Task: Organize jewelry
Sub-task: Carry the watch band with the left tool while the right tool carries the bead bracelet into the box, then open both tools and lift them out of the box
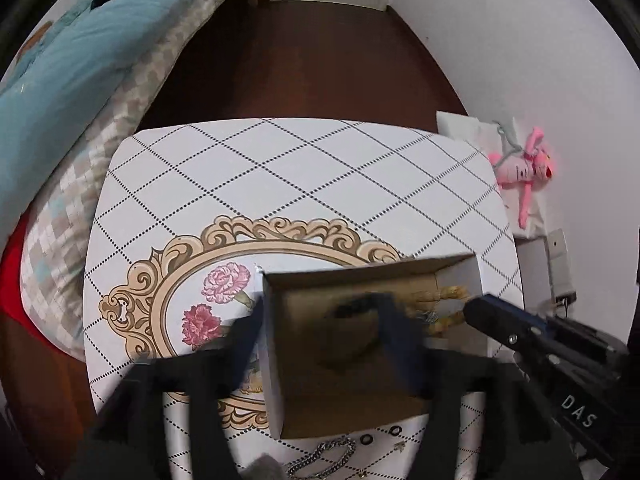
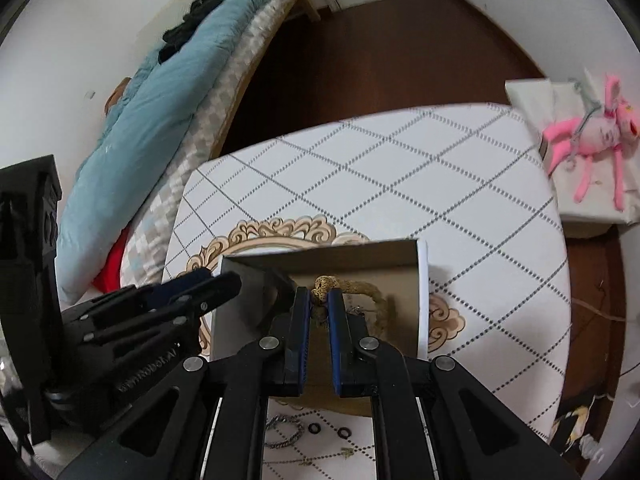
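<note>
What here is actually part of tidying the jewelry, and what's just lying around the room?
Part of the job:
cardboard box
beaded bracelet, pinched in the right claw
left claw, gripping the box's wall
silver chain
small rings

Just lying about:
pink plush toy
blue blanket

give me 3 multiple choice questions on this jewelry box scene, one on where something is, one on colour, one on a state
1. Where does the silver chain bracelet lie?
A. inside the box
B. on the table in front of the box
C. on the bed

2. What colour is the plush toy on the white bag?
A. pink
B. green
C. yellow

3. What is the right gripper doing?
A. hanging wide open above the floor
B. pinching the straw-coloured beaded piece inside the cardboard box
C. gripping the table edge

Answers:
1. B, the chain rests on the patterned table just outside the box's near wall.
2. A, it is bright pink in both views.
3. B, its fingers close on the piece over the box's floor.
</note>
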`<state>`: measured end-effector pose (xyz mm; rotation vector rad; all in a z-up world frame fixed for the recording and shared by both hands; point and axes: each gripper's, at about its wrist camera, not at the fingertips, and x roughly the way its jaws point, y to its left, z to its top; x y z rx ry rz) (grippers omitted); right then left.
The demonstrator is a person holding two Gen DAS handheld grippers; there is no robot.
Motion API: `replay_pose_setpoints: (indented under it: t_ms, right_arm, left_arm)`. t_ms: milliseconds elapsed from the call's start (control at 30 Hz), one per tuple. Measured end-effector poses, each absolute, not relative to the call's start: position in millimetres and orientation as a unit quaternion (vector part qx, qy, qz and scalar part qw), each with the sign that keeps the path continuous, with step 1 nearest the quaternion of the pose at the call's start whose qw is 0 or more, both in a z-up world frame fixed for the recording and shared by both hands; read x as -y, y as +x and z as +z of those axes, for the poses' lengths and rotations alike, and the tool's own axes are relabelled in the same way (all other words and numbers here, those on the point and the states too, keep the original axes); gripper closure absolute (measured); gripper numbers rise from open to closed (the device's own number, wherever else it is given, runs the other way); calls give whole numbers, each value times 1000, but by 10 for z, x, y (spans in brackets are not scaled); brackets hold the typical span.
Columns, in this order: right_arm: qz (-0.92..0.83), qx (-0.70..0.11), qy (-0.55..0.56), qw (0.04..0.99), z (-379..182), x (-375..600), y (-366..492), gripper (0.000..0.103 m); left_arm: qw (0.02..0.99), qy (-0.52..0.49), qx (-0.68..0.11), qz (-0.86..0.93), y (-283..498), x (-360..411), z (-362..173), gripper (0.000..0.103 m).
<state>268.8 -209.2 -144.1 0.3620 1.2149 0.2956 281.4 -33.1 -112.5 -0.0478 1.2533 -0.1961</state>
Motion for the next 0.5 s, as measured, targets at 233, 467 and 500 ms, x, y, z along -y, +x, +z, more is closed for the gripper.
replay_pose_setpoints:
  t_ms: [233, 467, 500]
  right_arm:
    - [95, -581, 121, 799, -1538, 2167, 2646, 50]
    - [8, -571, 5, 821, -1609, 2151, 2452, 9]
    - [2, -570, -12, 821, -1642, 2124, 2418, 8]
  left_arm:
    - [828, 4, -559, -46, 2750, 199, -1133, 2]
    - [839, 24, -544, -16, 2537, 120, -1305, 0]
    - [838, 27, -544, -13, 2503, 120, -1332, 0]
